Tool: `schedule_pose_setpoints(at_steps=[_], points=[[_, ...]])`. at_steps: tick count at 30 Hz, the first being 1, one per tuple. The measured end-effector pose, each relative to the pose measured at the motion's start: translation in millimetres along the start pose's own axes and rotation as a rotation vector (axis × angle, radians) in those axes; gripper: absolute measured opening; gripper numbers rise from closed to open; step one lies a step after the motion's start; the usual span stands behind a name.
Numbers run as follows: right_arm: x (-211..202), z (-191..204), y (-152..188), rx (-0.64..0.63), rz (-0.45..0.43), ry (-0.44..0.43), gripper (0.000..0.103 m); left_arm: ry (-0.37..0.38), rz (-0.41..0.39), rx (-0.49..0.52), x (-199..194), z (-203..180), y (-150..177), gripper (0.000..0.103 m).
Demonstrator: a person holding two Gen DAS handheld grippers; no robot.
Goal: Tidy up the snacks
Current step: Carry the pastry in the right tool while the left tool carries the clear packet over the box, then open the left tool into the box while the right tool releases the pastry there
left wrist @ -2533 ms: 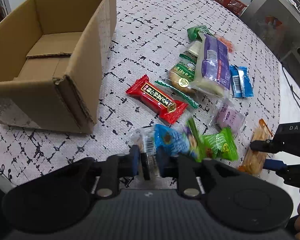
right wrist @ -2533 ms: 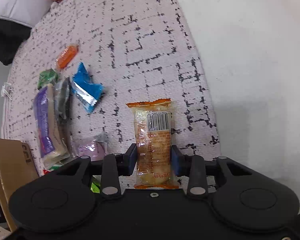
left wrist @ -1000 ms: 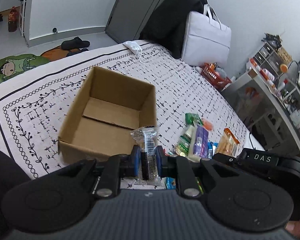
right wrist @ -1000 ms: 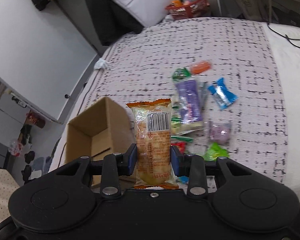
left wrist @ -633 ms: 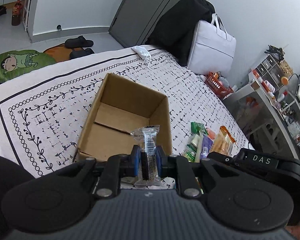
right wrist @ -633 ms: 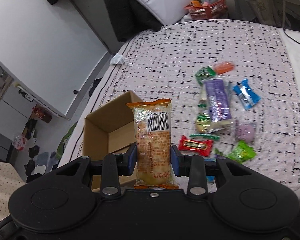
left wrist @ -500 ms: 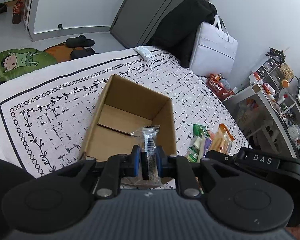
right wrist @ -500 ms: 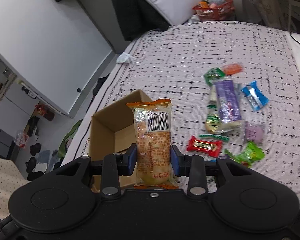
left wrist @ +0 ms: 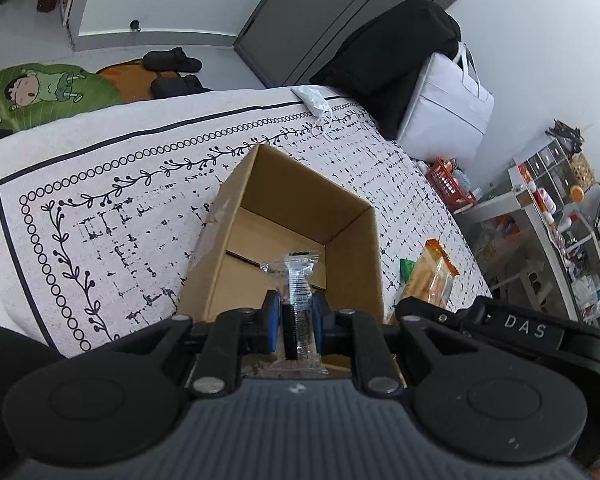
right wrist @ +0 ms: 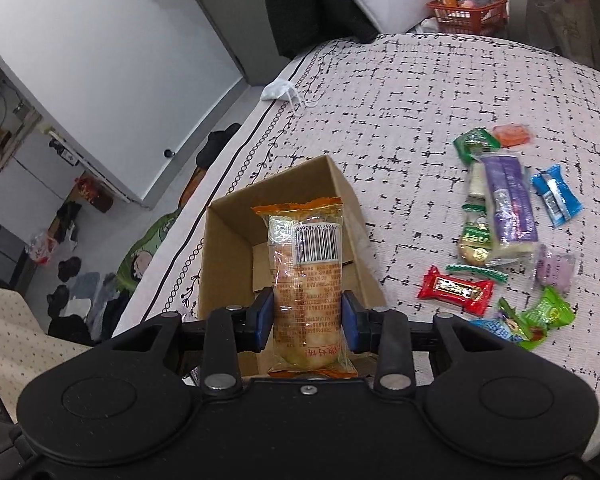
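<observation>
An open cardboard box [left wrist: 340,216] [right wrist: 220,248] sits on the patterned cloth. My left gripper [left wrist: 296,322] is shut on a clear-wrapped dark snack [left wrist: 298,292] and holds it above the box's near side. My right gripper [right wrist: 306,318] is shut on an orange-edged clear packet [right wrist: 306,272] and holds it above the box; that packet also shows in the left wrist view [left wrist: 432,276]. Several loose snacks lie right of the box: a red candy [right wrist: 454,290], a purple packet [right wrist: 508,200], a blue packet [right wrist: 556,194] and green packets [right wrist: 546,314].
A white face mask [right wrist: 278,90] lies at the cloth's far edge. A red basket [right wrist: 468,10] and a white bag [left wrist: 448,96] stand beyond the table. Shelves [left wrist: 548,200] stand at the right. Shoes and a green mat [left wrist: 52,92] lie on the floor.
Both grippers have lifted their snacks off the cloth, risen and moved over toward the cardboard box. The box now sits right ahead of both.
</observation>
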State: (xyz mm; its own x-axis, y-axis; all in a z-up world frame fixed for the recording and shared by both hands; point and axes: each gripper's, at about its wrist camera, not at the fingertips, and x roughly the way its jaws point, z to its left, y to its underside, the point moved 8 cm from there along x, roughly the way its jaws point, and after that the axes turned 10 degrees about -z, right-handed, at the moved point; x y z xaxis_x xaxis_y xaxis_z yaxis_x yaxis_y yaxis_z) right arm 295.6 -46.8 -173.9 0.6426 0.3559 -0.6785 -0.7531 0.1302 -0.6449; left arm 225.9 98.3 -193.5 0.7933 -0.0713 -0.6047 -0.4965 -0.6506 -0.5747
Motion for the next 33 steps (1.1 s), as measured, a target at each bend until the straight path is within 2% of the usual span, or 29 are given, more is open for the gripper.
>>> schedule_pose_setpoints(at_steps=[10,15,20,22,26,28,33], points=[[17,10,4,-0.015,0.024,0.010,0.035,0.021,0.032,-0.016,18,10,-1,0.017],[23,12,2,-0.021,0.027,0.009,0.035,0.001,0.021,-0.033,20,14,-6,0.022],[29,15,5,-0.017,0.041,-0.004,0.035,-0.025,0.012,-0.032,13,18,-12,0.033],[31,19,7,-0.022,0.052,-0.017,0.037,-0.043,-0.006,-0.021,7,20,-16,0.043],[28,22,6,-0.024,0.042,-0.032,0.051,-0.071,-0.021,-0.011,0,24,-21,0.055],[23,19,4,-0.021,0.031,-0.027,0.053,-0.086,-0.016,-0.012,-2,26,-21,0.064],[12,4,1,-0.003,0.013,-0.005,0.061,-0.113,-0.018,-0.001,-7,24,-20,0.072]])
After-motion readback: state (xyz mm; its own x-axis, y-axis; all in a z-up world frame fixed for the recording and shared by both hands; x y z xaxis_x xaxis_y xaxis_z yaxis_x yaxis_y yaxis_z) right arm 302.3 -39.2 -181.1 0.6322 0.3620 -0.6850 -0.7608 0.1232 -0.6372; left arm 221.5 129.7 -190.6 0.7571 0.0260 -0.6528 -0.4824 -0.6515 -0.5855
